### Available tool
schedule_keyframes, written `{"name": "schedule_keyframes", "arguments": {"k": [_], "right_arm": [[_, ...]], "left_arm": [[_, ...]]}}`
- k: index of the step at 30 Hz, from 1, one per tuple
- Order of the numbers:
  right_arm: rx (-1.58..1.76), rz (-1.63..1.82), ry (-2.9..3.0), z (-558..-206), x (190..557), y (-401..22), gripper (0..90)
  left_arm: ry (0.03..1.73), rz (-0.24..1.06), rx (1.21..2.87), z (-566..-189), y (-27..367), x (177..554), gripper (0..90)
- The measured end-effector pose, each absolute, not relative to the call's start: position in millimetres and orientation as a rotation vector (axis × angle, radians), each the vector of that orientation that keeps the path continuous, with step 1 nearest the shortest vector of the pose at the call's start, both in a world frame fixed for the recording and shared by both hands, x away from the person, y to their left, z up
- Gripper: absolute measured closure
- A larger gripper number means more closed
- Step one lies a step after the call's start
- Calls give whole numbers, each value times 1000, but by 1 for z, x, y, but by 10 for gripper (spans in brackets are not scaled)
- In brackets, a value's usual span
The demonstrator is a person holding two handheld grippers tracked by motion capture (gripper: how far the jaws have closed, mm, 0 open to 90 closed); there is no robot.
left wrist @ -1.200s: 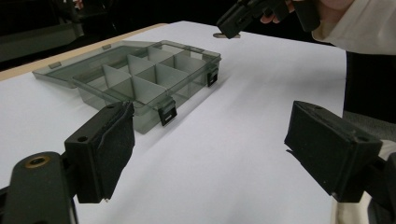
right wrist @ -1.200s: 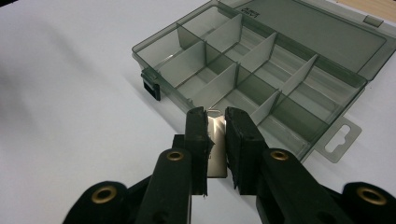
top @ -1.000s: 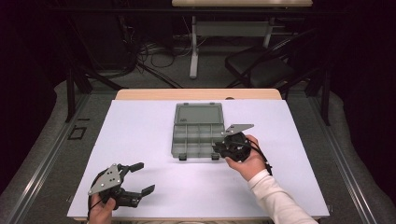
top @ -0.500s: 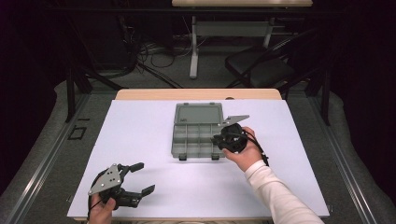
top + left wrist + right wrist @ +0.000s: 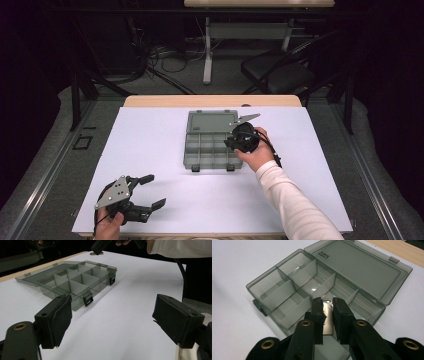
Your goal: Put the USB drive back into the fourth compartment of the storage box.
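In the middle of the white sheet (image 5: 150,150), a grey see-through box (image 5: 212,150), open, with the lid (image 5: 212,121) laid flat on the far side. Inside, thin dividers and several compartments, bare as far as visible in the right gripper view (the near corner hidden behind the jaws). On the front wall, two black latches (image 5: 88,300), hanging loose.

Above the right part of the box, the right gripper (image 5: 231,142), held in the right hand (image 5: 255,152), with a white sleeve (image 5: 290,200) behind it. Pointed down and toward the compartments. Jaws pressed nearly together in its own view (image 5: 327,301), pinching a small silver plate (image 5: 328,320) between the pads. Plate upright in the grip, flat face toward the camera, just over the right-hand compartments of the box (image 5: 294,290); not touching the bottom, so far as can be told. Behind it, the lid (image 5: 362,267) with a small printed mark near one corner.

Near the front left corner of the sheet, well apart from the box, the left gripper (image 5: 153,191), held low in the left hand (image 5: 107,225). Jaws spread wide (image 5: 115,315), nothing between them except bare sheet. Aimed toward the box (image 5: 75,280), with the right gripper (image 5: 100,246) seen far off at the top edge.
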State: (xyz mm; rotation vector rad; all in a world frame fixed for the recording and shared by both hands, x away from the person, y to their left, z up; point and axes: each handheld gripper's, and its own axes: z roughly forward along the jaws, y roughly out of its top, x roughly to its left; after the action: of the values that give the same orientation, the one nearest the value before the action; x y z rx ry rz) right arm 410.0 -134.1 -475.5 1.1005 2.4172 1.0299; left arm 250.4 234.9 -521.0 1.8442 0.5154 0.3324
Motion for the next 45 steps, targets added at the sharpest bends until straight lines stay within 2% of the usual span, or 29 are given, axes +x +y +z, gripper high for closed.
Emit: {"name": "schedule_keyframes", "arguments": {"k": [45], "right_arm": [[1041, 957, 2422, -506, 451, -154, 793]], "left_arm": [[512, 330, 1847, -521, 235, 250, 157]]}}
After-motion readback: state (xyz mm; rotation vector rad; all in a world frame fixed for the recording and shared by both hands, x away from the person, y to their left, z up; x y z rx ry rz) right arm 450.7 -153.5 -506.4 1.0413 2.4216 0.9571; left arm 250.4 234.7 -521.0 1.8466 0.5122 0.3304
